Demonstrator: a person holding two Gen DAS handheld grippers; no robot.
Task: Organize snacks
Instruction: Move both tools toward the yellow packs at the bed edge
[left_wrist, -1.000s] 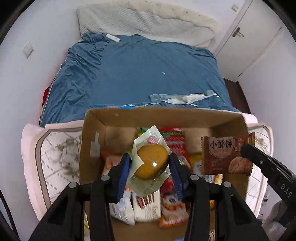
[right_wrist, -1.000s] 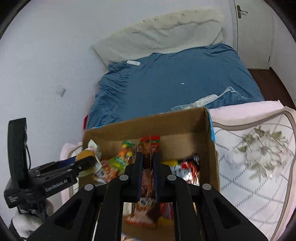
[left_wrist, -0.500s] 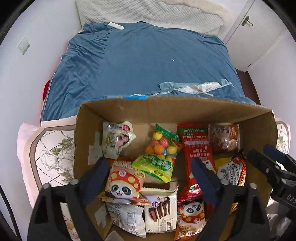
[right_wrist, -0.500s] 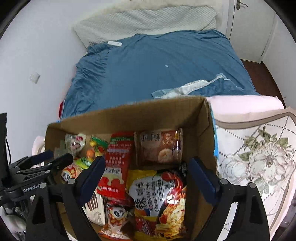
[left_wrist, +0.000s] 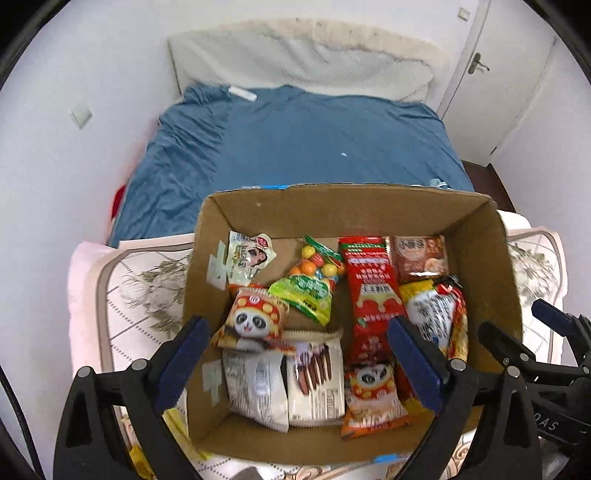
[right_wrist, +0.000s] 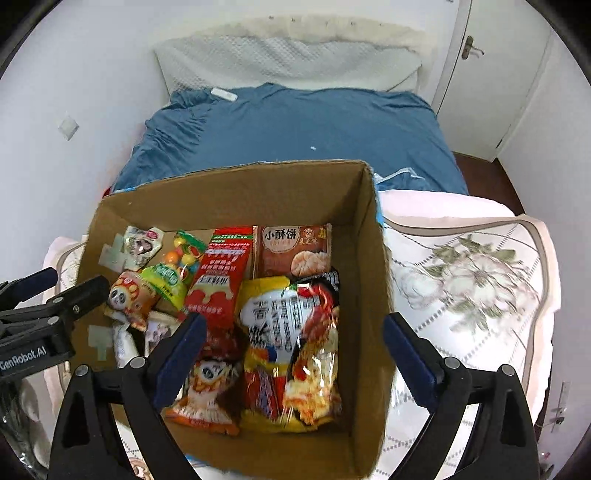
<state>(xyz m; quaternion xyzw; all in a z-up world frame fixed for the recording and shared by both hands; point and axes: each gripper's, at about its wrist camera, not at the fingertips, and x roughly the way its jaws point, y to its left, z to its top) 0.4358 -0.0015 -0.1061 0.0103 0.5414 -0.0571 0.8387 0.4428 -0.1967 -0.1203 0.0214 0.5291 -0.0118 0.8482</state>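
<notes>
A cardboard box on the bed holds several snack packs. A clear pastry pack lies at its back left. A brown biscuit pack lies at its back right, beside a long red pack. A noodle bag fills the front right. My left gripper is open and empty above the box front. My right gripper is open and empty above the noodle bag. Each gripper shows at the edge of the other's view: the right one, the left one.
The box rests on a pale flowered quilt at the foot of a bed with a blue sheet. A white pillow lies at the head. White walls stand to the left, and a white door at the back right.
Both grippers opened and let go: the pastry pack and the biscuit pack now lie at the back of the box. Both grippers have since pulled back and up.
</notes>
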